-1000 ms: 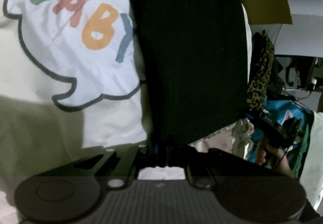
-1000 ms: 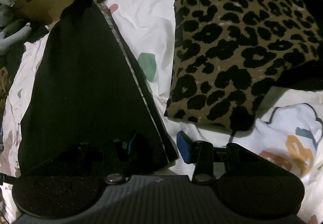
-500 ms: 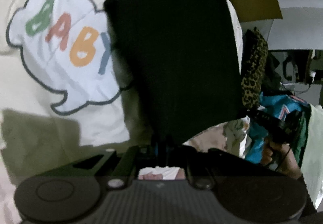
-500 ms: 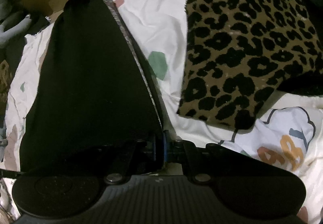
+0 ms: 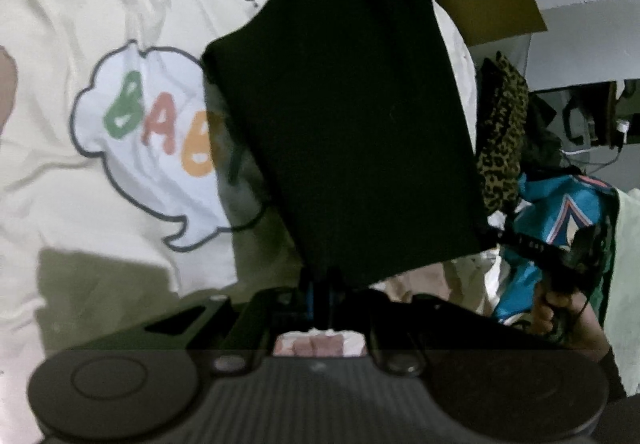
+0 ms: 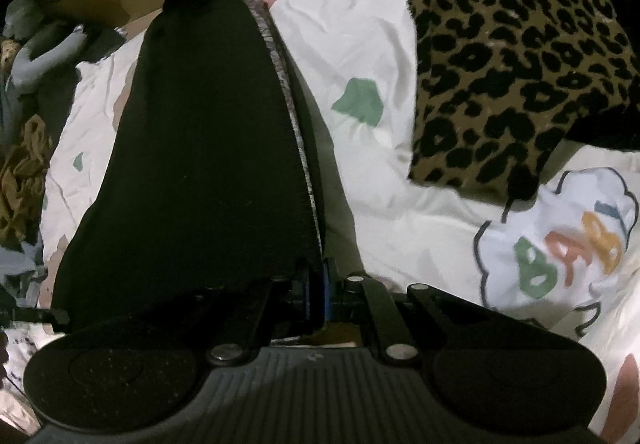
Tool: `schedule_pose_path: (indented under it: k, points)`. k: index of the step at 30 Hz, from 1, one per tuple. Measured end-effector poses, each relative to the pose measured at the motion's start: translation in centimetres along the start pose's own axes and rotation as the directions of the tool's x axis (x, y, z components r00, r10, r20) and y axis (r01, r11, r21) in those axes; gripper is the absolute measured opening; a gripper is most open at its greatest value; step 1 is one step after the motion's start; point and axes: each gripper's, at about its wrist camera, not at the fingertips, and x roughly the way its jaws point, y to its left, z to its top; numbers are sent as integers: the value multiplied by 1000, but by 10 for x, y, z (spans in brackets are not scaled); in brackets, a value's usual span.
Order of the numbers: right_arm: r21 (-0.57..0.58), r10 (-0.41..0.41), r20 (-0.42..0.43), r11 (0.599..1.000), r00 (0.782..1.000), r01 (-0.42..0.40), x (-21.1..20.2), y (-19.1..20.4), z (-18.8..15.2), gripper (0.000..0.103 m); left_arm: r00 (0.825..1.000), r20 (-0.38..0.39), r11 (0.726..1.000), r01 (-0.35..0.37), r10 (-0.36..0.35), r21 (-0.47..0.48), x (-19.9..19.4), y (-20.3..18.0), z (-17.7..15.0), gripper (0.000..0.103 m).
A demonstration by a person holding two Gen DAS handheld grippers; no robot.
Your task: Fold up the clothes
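Raised off the bed sheet (image 5: 60, 24) since before, the black garment (image 5: 352, 116) is stretched lengthwise away from both grippers, left gripper (image 5: 320, 288) and right gripper (image 6: 316, 284), whose jaws are clamped on its near edge.

L gripper (image 5: 320, 284) jaws were clamped on black garment (image 5: 352, 116), cloth hanging up toward 12. BABY-print bedsheet (image 5: 80, 24) at 9; leopard cushion (image 5: 500, 132) at 3.

Right gripper (image 6: 316, 284) clamped onto the edge of the dark green-black fabric garment (image 6: 200, 164) after standing open a second ago, garment lifted higher off the cream "BABY"-print bedsheet (image 5: 80, 24), sheet's speech-bubble print lower in the left wrist view
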Motion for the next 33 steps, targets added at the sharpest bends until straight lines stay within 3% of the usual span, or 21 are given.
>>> schedule_pose_path:
  k: [8,14,18,22,23,25,26,33]
  points:
    - [47,-9,10,999,1000,8,27,-15,-10,7,999,-22,999,-45,45,-13,28,12,-3,6]
    - [70,14,13,997,1000,-15,40,-24,-9,27,999,-21,998,-41,40,-56,39,26,-7,7]
    - [75,32,5,997,999,-32,46,-28,-7,34,999,-28,998,-39,38,-50,39,31,-7,7]
    - [101,64,1,993,998,-63,49,-35,-6,34,999,-33,998,-45,44,-42,40,30,-6,7]
    - [108,73,-1,991,997,-73,49,-37,-6,32,999,-33,998,-44,43,-44,40,31,-6,7]
    - [106,80,-10,991,997,-79,48,-38,-7,11,999,-31,998,-36,35,-52,38,31,-7,7]
    - [102,83,-14,991,996,-82,47,-37,-7,7,999,-31,998,-30,29,-58,37,31,-7,7]
    - [121,119,3,986,993,-118,29,-30,-9,2,1000,-17,999,-19,18,-31,15,15,-6,6]
